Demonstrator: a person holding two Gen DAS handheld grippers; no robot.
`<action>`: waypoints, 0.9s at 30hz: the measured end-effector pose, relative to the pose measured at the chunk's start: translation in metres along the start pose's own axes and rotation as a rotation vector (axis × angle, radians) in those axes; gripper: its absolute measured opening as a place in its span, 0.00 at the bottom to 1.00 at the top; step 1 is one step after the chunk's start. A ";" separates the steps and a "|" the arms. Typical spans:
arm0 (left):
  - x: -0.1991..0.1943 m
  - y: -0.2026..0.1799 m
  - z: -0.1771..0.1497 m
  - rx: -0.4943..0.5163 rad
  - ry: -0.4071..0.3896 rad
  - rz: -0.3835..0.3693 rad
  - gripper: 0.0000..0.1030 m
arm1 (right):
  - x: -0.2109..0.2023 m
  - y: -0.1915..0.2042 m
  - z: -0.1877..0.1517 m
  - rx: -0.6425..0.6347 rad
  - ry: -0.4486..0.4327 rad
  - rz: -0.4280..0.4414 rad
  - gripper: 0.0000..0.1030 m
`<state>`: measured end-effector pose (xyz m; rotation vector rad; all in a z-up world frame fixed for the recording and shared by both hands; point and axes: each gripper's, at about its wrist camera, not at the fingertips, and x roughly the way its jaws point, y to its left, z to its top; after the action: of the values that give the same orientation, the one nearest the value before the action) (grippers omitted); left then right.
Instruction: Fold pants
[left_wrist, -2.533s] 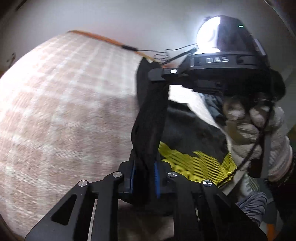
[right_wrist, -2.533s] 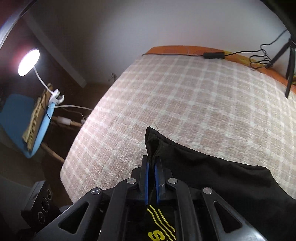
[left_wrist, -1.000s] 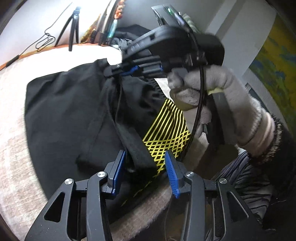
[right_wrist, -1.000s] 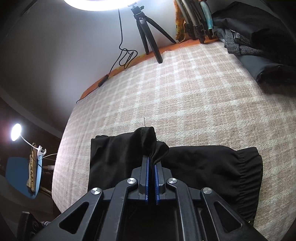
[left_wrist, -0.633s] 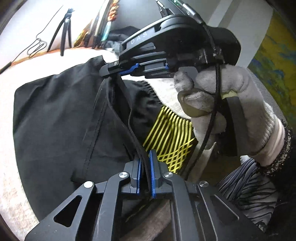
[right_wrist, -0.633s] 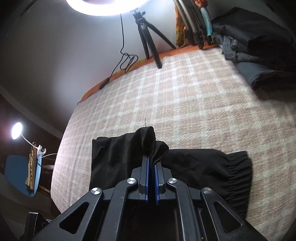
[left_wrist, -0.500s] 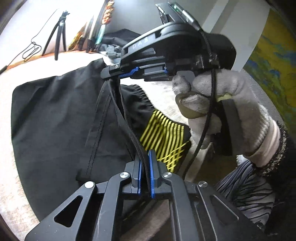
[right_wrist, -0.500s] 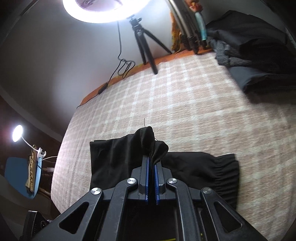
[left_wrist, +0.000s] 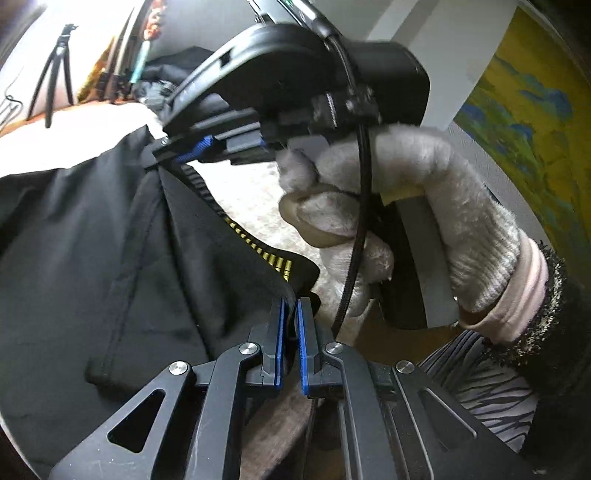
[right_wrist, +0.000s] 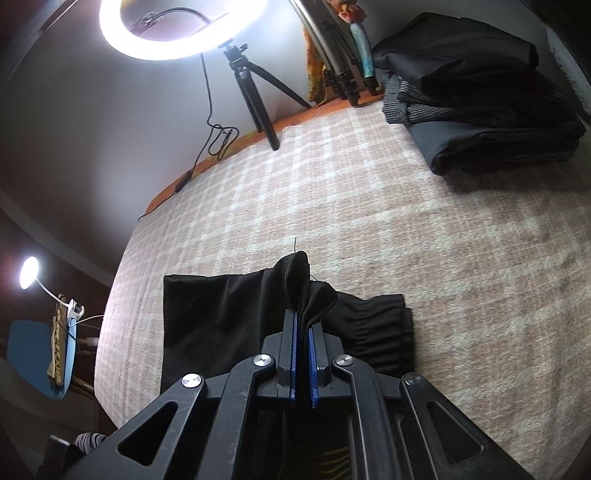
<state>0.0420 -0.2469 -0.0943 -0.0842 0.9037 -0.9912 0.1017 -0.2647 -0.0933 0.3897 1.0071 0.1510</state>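
The black pants (left_wrist: 92, 236) with a yellow pattern lie on the checked bed cover (right_wrist: 388, 206). My left gripper (left_wrist: 290, 314) is shut on the near edge of the pants, by the yellow print (left_wrist: 273, 260). My right gripper (right_wrist: 303, 325) is shut on a bunched fold of the pants (right_wrist: 221, 314) and holds it above the bed. In the left wrist view the right gripper (left_wrist: 173, 158) sits up and to the left, held by a gloved hand (left_wrist: 399, 221), with cloth stretched between the two grippers. The elastic waistband (right_wrist: 376, 332) lies on the bed to the right.
A pile of folded dark clothes (right_wrist: 480, 92) sits at the far right of the bed. A ring light on a tripod (right_wrist: 251, 85) stands at the back edge with a cable (right_wrist: 214, 136). A blue chair (right_wrist: 40, 358) and a lamp (right_wrist: 28, 273) are beyond the left edge.
My left gripper closed on the pants edge and pulled it taut. My right gripper lifted and carried its fold rightward, so the pants lie more doubled over and the yellow print is mostly hidden.
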 end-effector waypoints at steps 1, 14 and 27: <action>0.002 -0.001 0.000 0.002 0.006 -0.007 0.05 | 0.000 -0.003 0.000 0.007 0.001 -0.007 0.03; -0.083 0.033 -0.001 -0.128 -0.048 -0.048 0.34 | -0.033 -0.016 -0.009 -0.046 -0.054 -0.140 0.30; -0.116 0.113 -0.032 -0.283 0.028 0.210 0.34 | 0.008 0.089 -0.086 -0.321 0.078 0.001 0.30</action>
<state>0.0713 -0.0842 -0.0930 -0.2106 1.0517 -0.6673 0.0382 -0.1593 -0.1060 0.0916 1.0390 0.3261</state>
